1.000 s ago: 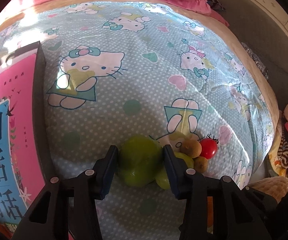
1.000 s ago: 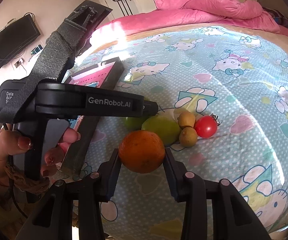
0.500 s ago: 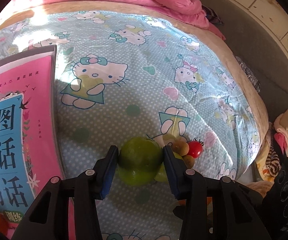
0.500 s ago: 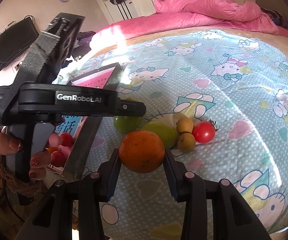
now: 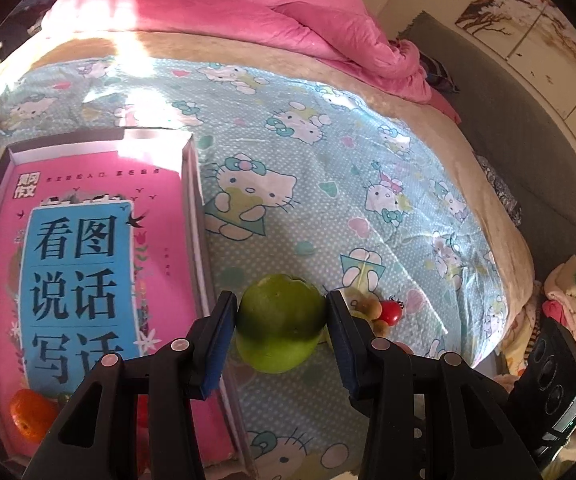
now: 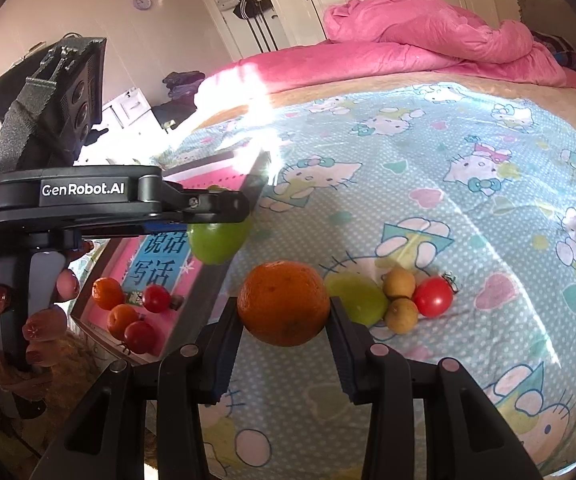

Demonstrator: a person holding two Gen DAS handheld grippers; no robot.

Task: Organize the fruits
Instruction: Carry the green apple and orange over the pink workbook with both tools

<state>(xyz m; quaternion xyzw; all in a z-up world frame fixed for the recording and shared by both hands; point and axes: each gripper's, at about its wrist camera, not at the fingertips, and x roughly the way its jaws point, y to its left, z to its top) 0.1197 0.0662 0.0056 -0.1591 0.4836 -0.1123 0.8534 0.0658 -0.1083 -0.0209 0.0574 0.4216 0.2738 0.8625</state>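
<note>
Left fingers (image 5: 281,322) pinch the firm, smooth, weighty green fruit (image 5: 280,322) across its widest middle, lifted beside the tray (image 5: 192,216); right fingers (image 6: 284,316) likewise clamp the orange (image 6: 283,303).

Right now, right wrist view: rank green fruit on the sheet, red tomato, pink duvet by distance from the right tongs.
1. Green fruit on the sheet, just right of the right tongs.
2. Red tomato, further right, past two small brown fruits.
3. Pink duvet, at the bed's far end.
</note>
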